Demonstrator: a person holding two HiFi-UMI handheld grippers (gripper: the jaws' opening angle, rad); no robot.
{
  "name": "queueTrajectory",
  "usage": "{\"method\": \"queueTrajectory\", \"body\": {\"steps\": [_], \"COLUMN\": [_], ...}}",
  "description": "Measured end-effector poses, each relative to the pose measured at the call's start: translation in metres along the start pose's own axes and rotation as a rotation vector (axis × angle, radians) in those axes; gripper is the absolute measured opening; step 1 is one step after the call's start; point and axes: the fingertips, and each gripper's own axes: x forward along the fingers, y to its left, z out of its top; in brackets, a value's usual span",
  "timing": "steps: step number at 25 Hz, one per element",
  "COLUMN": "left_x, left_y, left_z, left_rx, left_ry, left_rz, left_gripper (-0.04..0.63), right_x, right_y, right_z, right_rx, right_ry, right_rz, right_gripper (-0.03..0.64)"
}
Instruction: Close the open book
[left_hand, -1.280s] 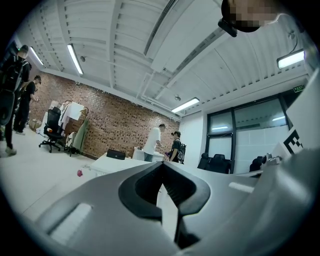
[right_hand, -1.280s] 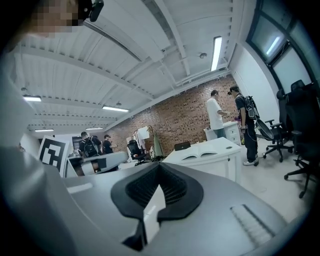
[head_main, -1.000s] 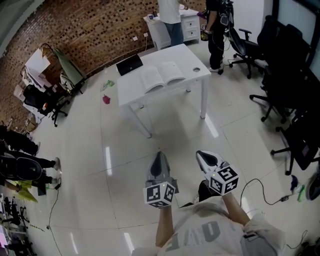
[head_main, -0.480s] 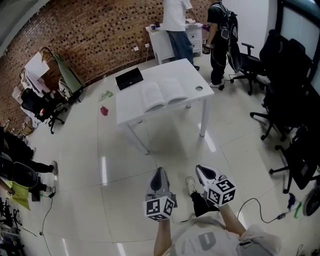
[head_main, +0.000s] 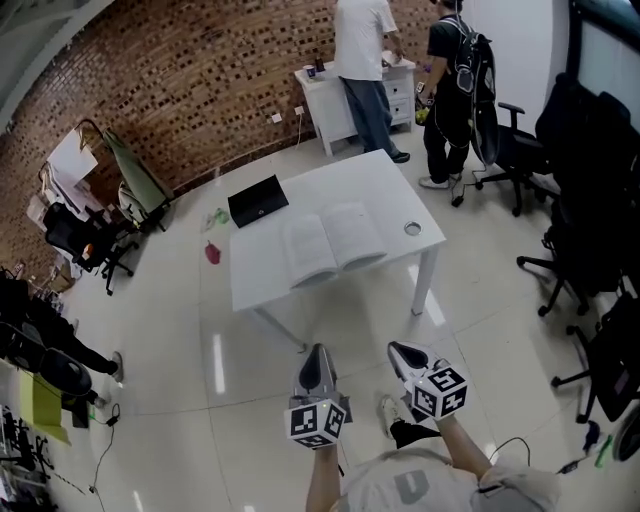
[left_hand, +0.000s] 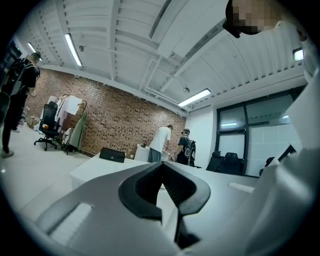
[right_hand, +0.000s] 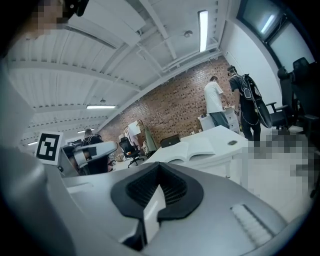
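The open book (head_main: 335, 243) lies flat on a white table (head_main: 400, 195), pages up, and it also shows in the right gripper view (right_hand: 197, 149). Both grippers hang over the floor, short of the table's near edge. My left gripper (head_main: 317, 350) is shut with nothing in it; in its own view the tips (left_hand: 161, 165) meet and cover the book. My right gripper (head_main: 398, 350) points a little downward, its jaws (right_hand: 159, 169) closed together and empty.
A shut black laptop (head_main: 258, 201) and a small round thing (head_main: 412, 229) share the table. Two people (head_main: 365, 60) stand at a white cabinet behind it. Office chairs (head_main: 590, 230) line the right side. More chairs and clutter (head_main: 80, 230) are on the left.
The table and book have come closer and sit lower in the head view. Both grippers moved toward it with the person, jaws unchanged.
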Motion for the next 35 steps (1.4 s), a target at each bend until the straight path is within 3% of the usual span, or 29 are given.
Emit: {"method": "queueTrajectory", "body": {"steps": [7, 13, 19, 27, 35], "left_x": [0.088, 0.132, 0.183, 0.202, 0.215], "left_y": [0.031, 0.059, 0.078, 0.104, 0.103], "left_z": [0.016, 0.010, 0.036, 0.038, 0.027], "left_rx": [0.002, -0.044, -0.044, -0.041, -0.052], "left_ry": [-0.021, 0.005, -0.031, -0.022, -0.002], "left_rz": [0.023, 0.004, -0.056, -0.089, -0.084], "left_gripper": [0.018, 0.018, 0.018, 0.018, 0.018], "right_x": [0.071, 0.116, 0.161, 0.205, 0.213], "right_y": [-0.049, -0.054, -0.050, -0.040, -0.056], "right_z": [0.050, 0.061, 0.095, 0.114, 0.120], "right_rx": [-0.009, -0.019, -0.013, -0.033, -0.029], "right_ry": [-0.019, 0.001, -0.045, -0.094, -0.103], "right_rz": [-0.004, -0.018, -0.007, -0.041, -0.048], "right_gripper": [0.003, 0.003, 0.003, 0.003, 0.003]}}
